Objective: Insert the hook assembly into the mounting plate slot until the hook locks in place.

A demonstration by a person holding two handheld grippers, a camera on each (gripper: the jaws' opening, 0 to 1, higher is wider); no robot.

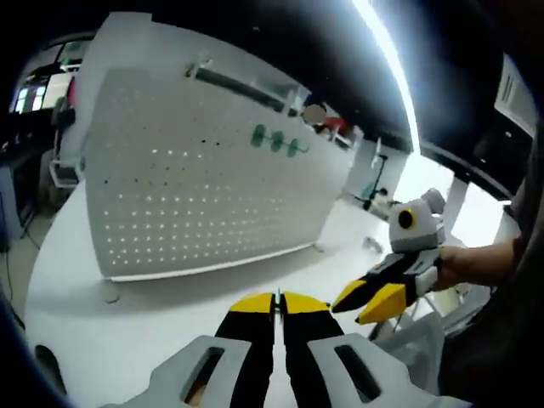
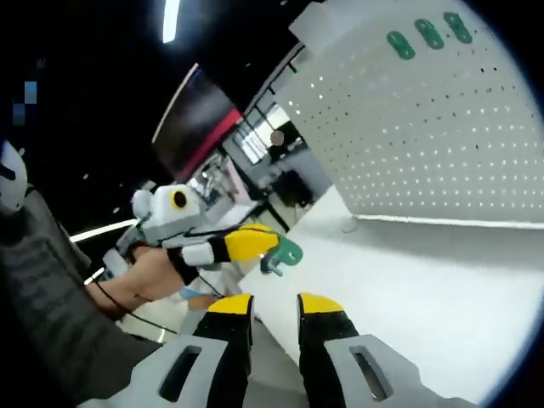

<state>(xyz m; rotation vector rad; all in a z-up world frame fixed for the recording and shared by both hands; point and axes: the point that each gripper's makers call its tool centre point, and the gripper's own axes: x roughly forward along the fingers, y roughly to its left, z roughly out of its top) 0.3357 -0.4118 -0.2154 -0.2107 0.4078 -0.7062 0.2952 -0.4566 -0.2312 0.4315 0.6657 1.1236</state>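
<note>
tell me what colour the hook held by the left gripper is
Green; the hook shows best in the right gripper view, pinched at the left gripper's yellow tips.

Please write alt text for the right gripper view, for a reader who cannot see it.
The left tool, held in a person's hand, grips a green hook beside the open right tool. Behind stands a white perforated board on a white table, with three green hooks near its top.

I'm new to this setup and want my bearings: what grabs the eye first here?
A big white pegboard stands upright on the white table, with three green hooks near its top edge. In the right gripper view, the left gripper holds another green hook; the right gripper is open and holds nothing.
</note>
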